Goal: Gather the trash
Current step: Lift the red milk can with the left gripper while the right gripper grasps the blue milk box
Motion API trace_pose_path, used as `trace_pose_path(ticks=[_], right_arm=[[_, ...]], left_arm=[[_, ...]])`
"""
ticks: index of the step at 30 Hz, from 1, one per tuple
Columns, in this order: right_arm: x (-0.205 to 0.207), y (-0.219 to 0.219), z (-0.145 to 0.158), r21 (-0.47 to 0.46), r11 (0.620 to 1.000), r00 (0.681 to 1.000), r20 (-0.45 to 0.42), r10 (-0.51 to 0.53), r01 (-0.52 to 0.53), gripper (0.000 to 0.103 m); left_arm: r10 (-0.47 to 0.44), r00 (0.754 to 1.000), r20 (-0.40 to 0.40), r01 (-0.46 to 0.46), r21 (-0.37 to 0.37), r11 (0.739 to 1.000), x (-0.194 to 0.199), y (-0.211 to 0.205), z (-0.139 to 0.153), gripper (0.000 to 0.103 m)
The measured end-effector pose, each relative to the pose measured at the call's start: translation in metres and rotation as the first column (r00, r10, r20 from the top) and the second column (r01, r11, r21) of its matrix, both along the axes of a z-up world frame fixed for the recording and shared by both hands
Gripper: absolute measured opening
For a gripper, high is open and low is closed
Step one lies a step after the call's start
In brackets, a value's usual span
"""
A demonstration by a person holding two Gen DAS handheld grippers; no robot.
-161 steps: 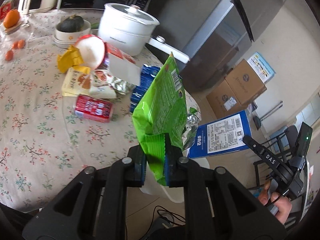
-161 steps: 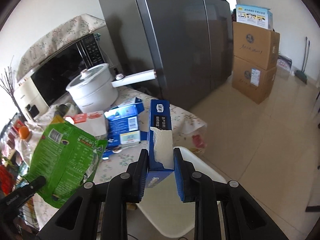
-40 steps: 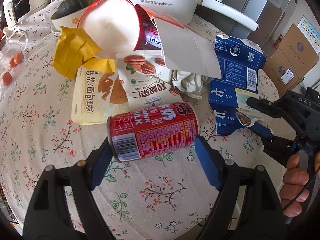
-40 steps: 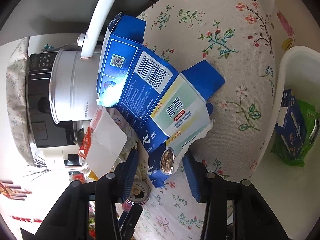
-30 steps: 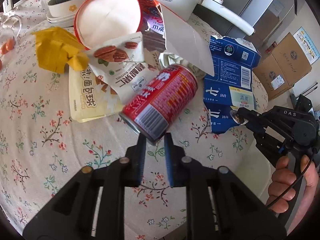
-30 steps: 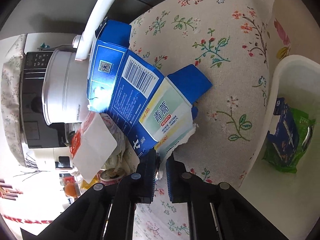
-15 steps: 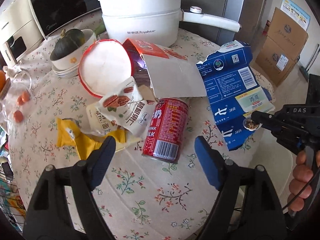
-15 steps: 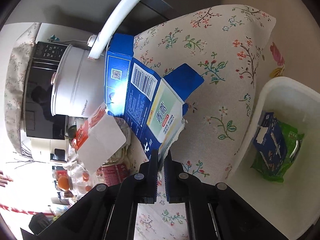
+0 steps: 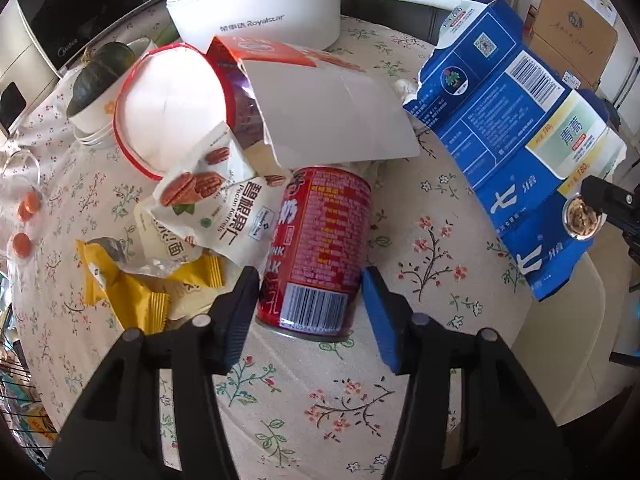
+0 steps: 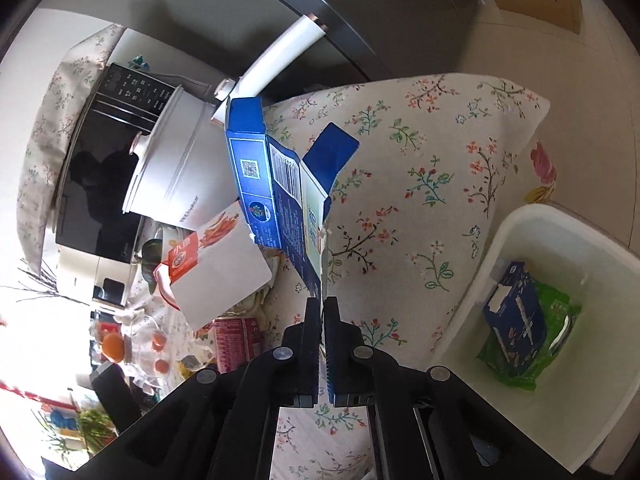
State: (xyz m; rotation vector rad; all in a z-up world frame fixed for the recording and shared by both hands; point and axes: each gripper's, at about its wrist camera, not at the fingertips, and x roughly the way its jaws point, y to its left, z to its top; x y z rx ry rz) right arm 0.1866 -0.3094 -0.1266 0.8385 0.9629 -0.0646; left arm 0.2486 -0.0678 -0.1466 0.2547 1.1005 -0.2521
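We are lifting the carton (image 10: 288,200) clenched in the right gripper (image 10: 322,306) off the table while the left gripper (image 9: 308,286), jaws just narrowing but still released, is straddling the can (image 9: 320,248).

My left tongs (image 9: 308,300) point steeply down at the tabletop (image 9: 400,380), their blue pads having just been closing in on either side of the red can (image 9: 316,248), which lies between them; whether the pads press on it I cannot tell. My right tongs (image 10: 322,308) are clamped tight on the torn edge of the flattened blue carton (image 10: 288,204), lifted off the tabletop.
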Motion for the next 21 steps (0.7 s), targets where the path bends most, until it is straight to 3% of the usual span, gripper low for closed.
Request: trace_pose_path(ticks=[7, 15, 21], right_arm=[[-0.006, 0.012, 0.026, -0.097, 0.994, 0.997, 0.041, 0.058, -0.054, 0.003], [-0.011, 0.011, 0.035, -0.149, 0.986, 0.995, 0.042, 0.085, -0.078, 0.003], [-0.016, 0.013, 0.046, -0.187, 0.978, 0.992, 0.063, 0.11, -0.097, 0.002]], left_arm=[[0.044, 0.999, -0.001, -0.044, -0.054, 0.998, -0.004, 0.009, 0.005, 0.054], [0.064, 0.998, -0.002, -0.064, -0.128, 0.99, -0.017, 0.016, 0.024, 0.053], [0.077, 0.996, 0.044, -0.072, -0.097, 0.993, -0.031, 0.018, 0.035, 0.052]])
